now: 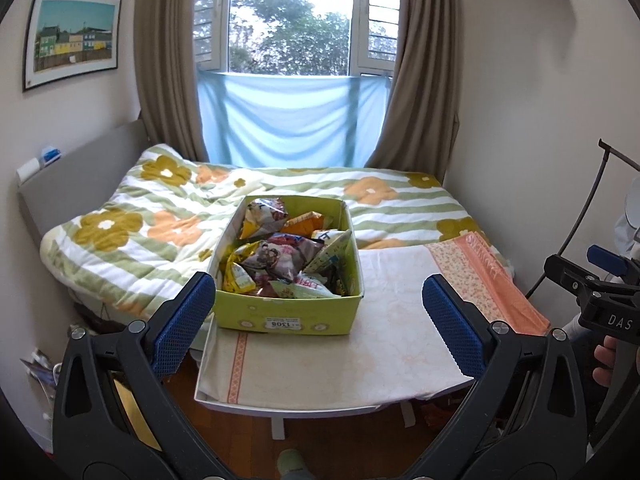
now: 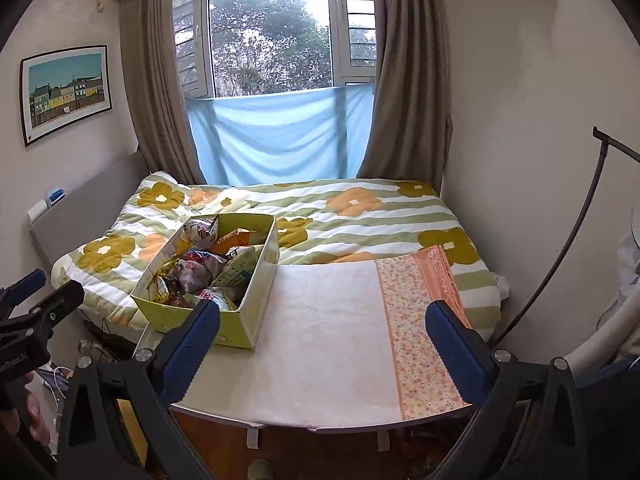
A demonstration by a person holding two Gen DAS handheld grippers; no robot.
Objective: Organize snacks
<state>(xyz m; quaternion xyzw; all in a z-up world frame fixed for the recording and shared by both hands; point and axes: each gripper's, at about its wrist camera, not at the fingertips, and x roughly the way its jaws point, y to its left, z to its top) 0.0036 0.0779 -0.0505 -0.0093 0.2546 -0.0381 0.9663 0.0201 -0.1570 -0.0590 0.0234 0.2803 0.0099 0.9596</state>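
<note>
Both tools wide apart, empty; snack box [image 1: 286,312] ahead on table [image 1: 360,376].

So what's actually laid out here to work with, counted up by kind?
Green box full of snack packets: 1 (packets overlap too much to count)
Cloth-covered table: 1
Grippers, both open and empty: 2, left gripper and right gripper
Total: 4

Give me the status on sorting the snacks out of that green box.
Done: nothing visible; the snack packets all sit jumbled in the green box on the table. In hand: nothing; the left hand-held gripper and right hand-held gripper are open and empty. Left: all the sorting.
</note>
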